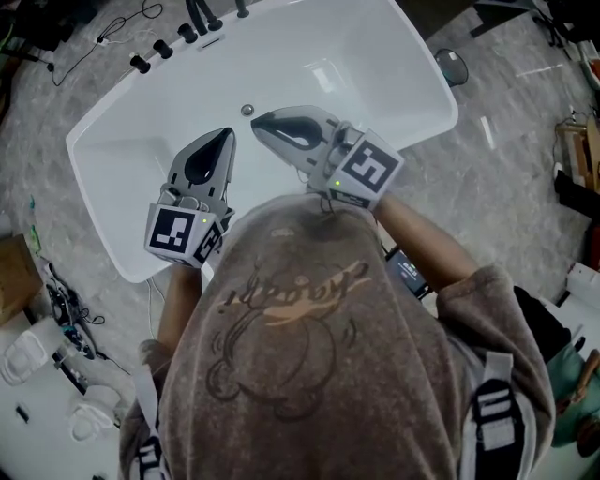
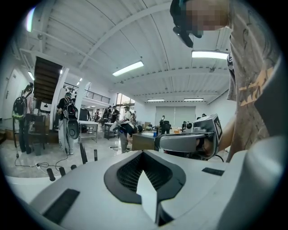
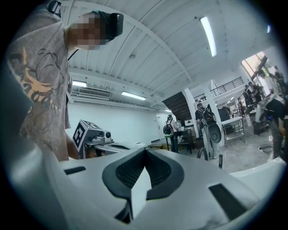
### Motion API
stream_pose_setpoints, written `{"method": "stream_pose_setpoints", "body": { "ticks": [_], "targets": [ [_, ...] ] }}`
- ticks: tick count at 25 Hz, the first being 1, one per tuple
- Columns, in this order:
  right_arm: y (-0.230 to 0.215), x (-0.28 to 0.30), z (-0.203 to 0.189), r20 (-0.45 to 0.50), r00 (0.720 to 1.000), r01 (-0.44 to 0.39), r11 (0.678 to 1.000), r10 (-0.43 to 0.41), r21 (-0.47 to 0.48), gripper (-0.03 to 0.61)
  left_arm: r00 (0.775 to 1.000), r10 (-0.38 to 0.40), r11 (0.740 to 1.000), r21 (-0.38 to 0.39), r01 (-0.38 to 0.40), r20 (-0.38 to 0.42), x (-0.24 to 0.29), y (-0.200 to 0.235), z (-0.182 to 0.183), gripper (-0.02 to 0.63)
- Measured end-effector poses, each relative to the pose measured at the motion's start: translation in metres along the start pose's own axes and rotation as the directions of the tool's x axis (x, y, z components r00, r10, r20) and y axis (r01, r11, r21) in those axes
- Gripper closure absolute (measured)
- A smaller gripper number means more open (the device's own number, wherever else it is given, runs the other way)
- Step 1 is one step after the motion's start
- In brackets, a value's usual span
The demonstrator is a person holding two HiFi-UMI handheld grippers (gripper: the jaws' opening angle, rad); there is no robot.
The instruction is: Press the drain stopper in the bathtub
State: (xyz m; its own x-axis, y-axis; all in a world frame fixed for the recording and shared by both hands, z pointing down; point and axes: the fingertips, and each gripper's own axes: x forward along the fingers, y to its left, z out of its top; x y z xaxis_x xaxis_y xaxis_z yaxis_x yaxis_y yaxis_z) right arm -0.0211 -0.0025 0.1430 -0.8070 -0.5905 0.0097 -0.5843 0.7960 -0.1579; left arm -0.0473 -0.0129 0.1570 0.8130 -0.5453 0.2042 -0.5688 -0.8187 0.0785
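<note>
Over a white bathtub [image 1: 394, 75] on a grey stone-patterned floor [image 1: 506, 187], a person in a printed grey-brown T-shirt [image 1: 309, 356] leans forward with a two-jaw tool in each hand; the left claw [image 1: 225, 134] and the right claw [image 1: 258, 120] hang side by side above the basin, close together but apart; each gripper view shows its jaws drawn together at the tips, with nothing between them, the left claw [image 2: 143, 152] and the right claw [image 3: 145, 150] alike; the small round drain stopper [image 1: 247, 110] sits on the tub's inner surface on the side below the taps, just beyond the tip of the right claw, and neither claw visibly touches it; a row of black tap handles [image 1: 161, 49] stands along the tub's far rim; loose cables [image 1: 112, 28] trail across the floor behind them; the gripper views, tilted upward, take in a white ceiling with strip lights [image 2: 128, 68], a dark staircase [image 2: 46, 78] and people standing in the hall beyond.
</note>
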Motion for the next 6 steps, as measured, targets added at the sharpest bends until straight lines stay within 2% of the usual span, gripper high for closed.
{"method": "stream_pose_setpoints", "body": {
  "ticks": [6],
  "targets": [
    [-0.0034,-0.0003,-0.0006,0.002,1.000,0.001,1.000,-0.001,-0.009,0.580,1.000,0.023,1.000,-0.006,-0.023,0.005,0.0040,0.0006,-0.0051,0.614]
  ]
}}
